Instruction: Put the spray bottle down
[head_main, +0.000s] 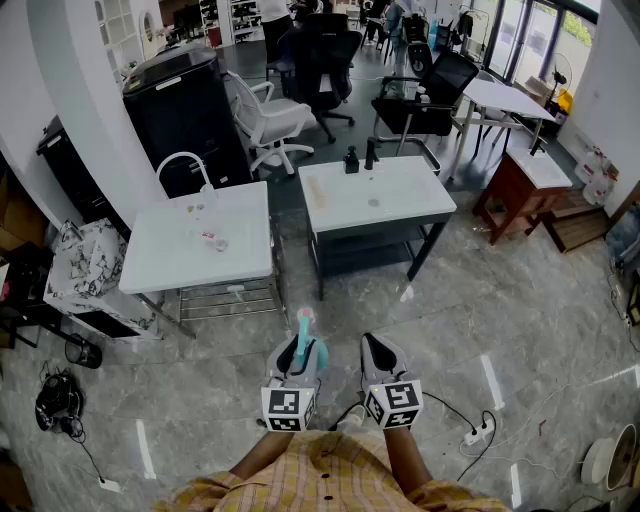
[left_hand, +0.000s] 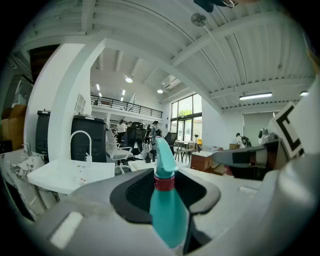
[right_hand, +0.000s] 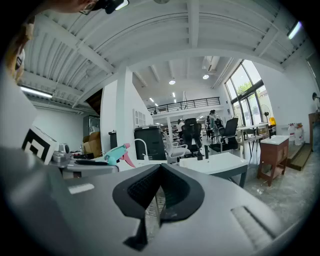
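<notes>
Task not yet done — left gripper (head_main: 300, 352) gripped the spray bottle (left_hand: 167, 215), right gripper (right_hand: 159, 195) closed and empty; white table (head_main: 170, 262) stood at eleven o'clock

One teal spray bottle (head_main: 306, 328). Two grippers: left gripper (head_main: 302, 352), right gripper (head_main: 380, 350). Two white worktops (head_main: 170, 262) (head_main: 400, 205). One arched faucet (head_main: 183, 160). Two dark bottles (head_main: 351, 160) (head_main: 370, 153). One white office chair (head_main: 268, 120). One brown desk (head_main: 510, 190).

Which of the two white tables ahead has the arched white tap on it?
The left white table on thin metal legs: the arched white tap stands at its far edge. The dark-framed table to its right holds small black items.
</notes>
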